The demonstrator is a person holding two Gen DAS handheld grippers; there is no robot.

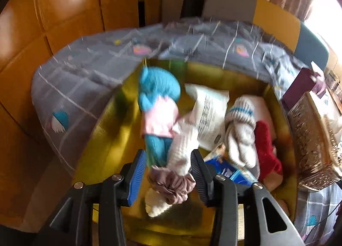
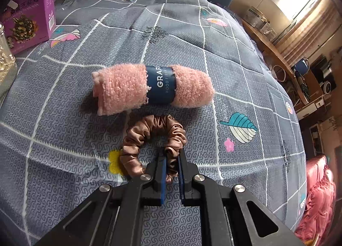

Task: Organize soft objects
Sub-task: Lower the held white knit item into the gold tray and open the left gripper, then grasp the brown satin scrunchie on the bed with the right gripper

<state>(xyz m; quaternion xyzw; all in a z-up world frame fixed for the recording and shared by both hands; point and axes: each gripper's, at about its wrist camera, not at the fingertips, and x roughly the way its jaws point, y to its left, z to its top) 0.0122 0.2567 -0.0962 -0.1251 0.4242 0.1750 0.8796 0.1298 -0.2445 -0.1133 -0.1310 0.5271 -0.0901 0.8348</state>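
Observation:
My left gripper [image 1: 168, 158] hangs open over a yellow box [image 1: 115, 122]. Between its spread jaws are a white fluffy sock [image 1: 183, 145] and a mauve scrunchie [image 1: 171, 184]; the blue pad on the left stands clear of them. In the box lie a blue plush doll in pink [image 1: 157, 96], a white packet [image 1: 210, 109], a blue-striped white sock [image 1: 241, 126] and a red sock [image 1: 266, 149]. My right gripper [image 2: 173, 155] is shut on a brown satin scrunchie [image 2: 149, 130] that rests on the grey quilt [image 2: 64, 117]. A rolled pink towel [image 2: 126, 89] with a navy band lies just beyond it.
A blue packet [image 1: 226, 169] sits in the box under the socks. A gold woven basket [image 1: 314, 143] stands right of the box. A purple carton [image 2: 30, 10] is at the quilt's far left. Wooden wardrobe doors [image 1: 64, 21] rise behind the bed.

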